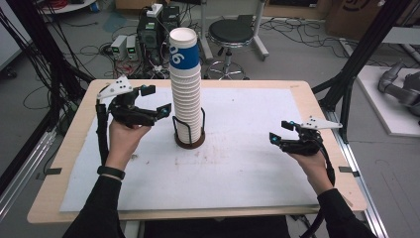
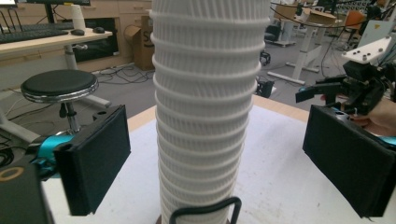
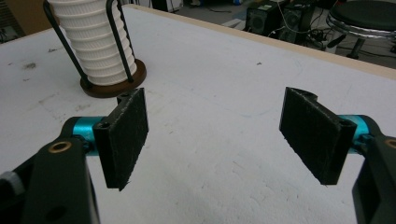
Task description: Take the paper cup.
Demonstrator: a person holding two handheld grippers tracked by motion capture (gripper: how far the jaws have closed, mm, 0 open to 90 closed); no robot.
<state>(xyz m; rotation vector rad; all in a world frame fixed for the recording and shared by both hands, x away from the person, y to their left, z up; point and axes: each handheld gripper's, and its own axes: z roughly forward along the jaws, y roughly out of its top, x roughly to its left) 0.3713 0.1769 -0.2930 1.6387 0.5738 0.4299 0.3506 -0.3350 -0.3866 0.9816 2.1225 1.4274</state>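
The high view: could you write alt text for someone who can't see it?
A tall stack of white paper cups stands in a wire holder on a white-covered table. A person's left claw is open beside the stack, not touching it; the right claw is open, far off near the table's right edge.

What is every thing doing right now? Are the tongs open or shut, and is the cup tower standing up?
Left tongs: open, pads on either side of the cup stack, not touching it.
Right tongs: open, holding nothing, over the table.
Cup stack: upright, tall, sitting in its holder.
Top cup: blue band, mouth up, looks empty.
Wire holder: upright on the table, filled with cups.
Stool: standing, nobody on it.
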